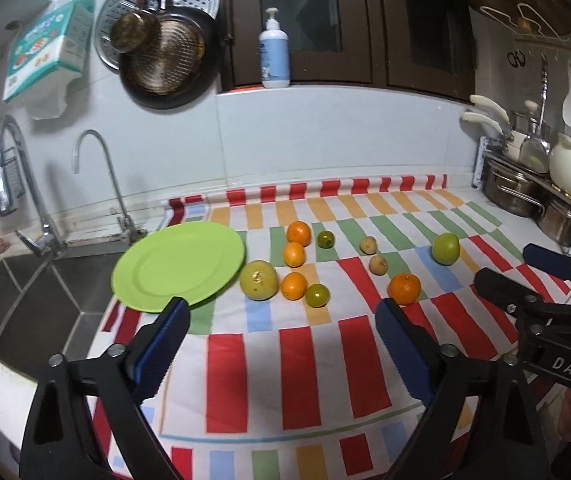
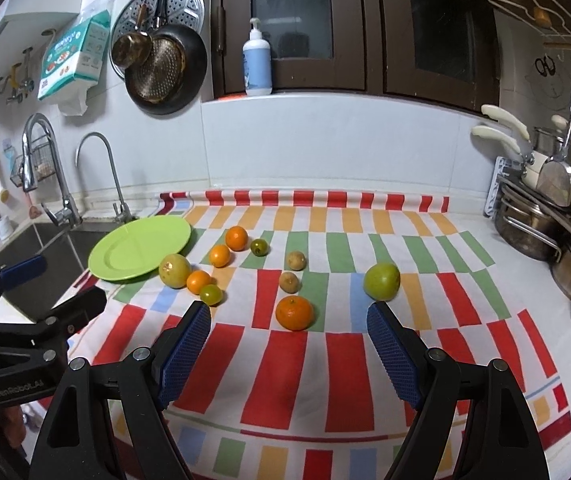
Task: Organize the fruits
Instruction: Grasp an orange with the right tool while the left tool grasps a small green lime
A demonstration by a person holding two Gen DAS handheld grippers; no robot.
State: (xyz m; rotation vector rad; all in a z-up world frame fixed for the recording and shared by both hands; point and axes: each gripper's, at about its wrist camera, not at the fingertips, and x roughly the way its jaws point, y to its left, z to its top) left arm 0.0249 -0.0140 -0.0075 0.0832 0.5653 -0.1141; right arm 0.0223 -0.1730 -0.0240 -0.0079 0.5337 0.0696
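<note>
Right wrist view: both grippers, right gripper point(image 2: 289, 320) and left gripper point(image 1: 281, 316), hang spread and empty; green plate point(image 2: 141, 246) bare. Nearest mandarin point(image 2: 294, 313), probably, needs straddling first.

left tool point(image 1: 281, 312) and right tool point(image 2: 289, 316) hover side by side, both spread wide.

Green plate point(image 1: 177, 266) beside scattered fruits point(image 1: 295, 254), left hand-held gripper point(image 1: 281, 304) spread wide
</note>
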